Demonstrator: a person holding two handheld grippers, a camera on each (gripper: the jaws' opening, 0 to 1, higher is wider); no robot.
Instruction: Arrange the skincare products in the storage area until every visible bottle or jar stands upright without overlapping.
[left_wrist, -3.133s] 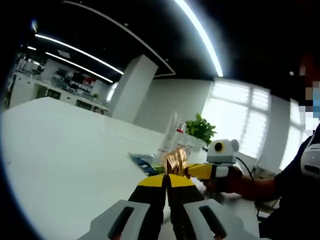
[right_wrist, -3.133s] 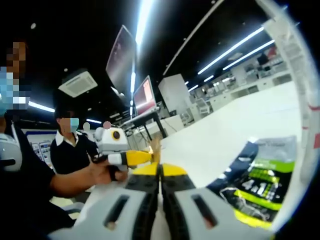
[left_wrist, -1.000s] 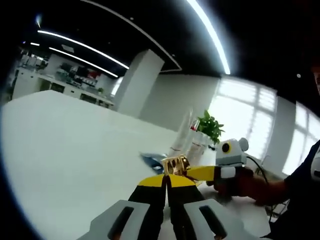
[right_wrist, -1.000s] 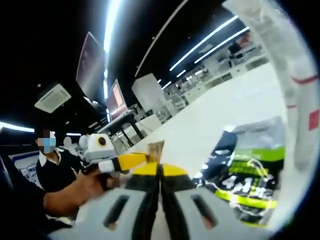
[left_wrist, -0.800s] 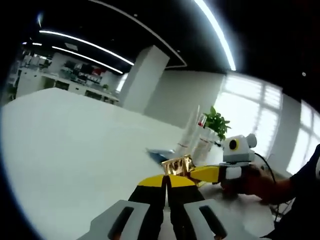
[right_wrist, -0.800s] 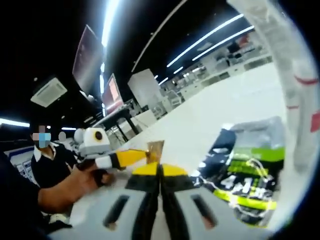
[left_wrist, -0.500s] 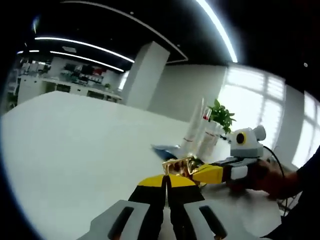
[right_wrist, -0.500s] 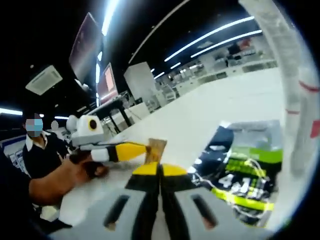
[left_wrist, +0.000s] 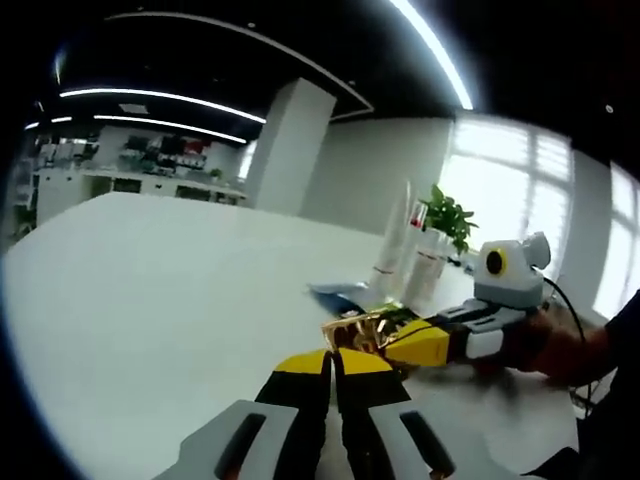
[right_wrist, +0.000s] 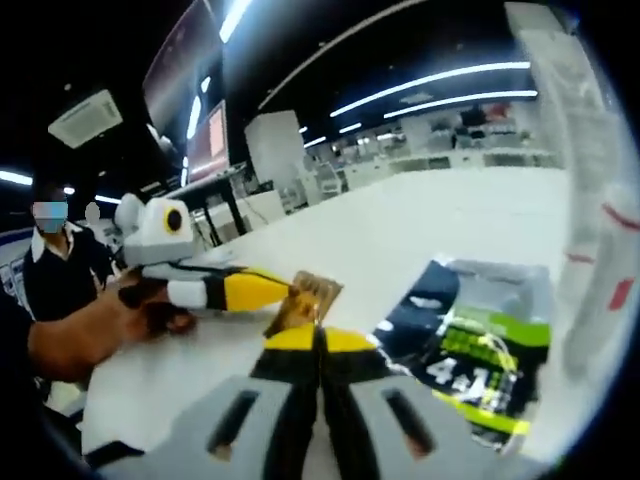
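Note:
A small gold foil sachet (left_wrist: 362, 327) hangs just above the white table (left_wrist: 150, 290), held between both grippers. My left gripper (left_wrist: 333, 357) is shut on its near edge. Coming in from the right, my right gripper (left_wrist: 392, 344) is shut on its other edge. In the right gripper view the same sachet (right_wrist: 306, 298) sits between my right gripper (right_wrist: 320, 338) and the left gripper (right_wrist: 287, 292). Two tall clear bottles (left_wrist: 396, 245) stand upright behind. A dark pouch with a green label (right_wrist: 478, 352) lies flat on the table.
A potted plant (left_wrist: 447, 216) stands behind the bottles. A clear bottle (right_wrist: 590, 240) rises close at the right of the right gripper view. A person's hand (right_wrist: 100, 335) holds the left gripper; another person stands far left. The white table stretches wide to the left.
Both grippers have stayed shut on the gold sachet and dropped closer to the table. The sachet has tipped from standing on edge to lying nearly flat.

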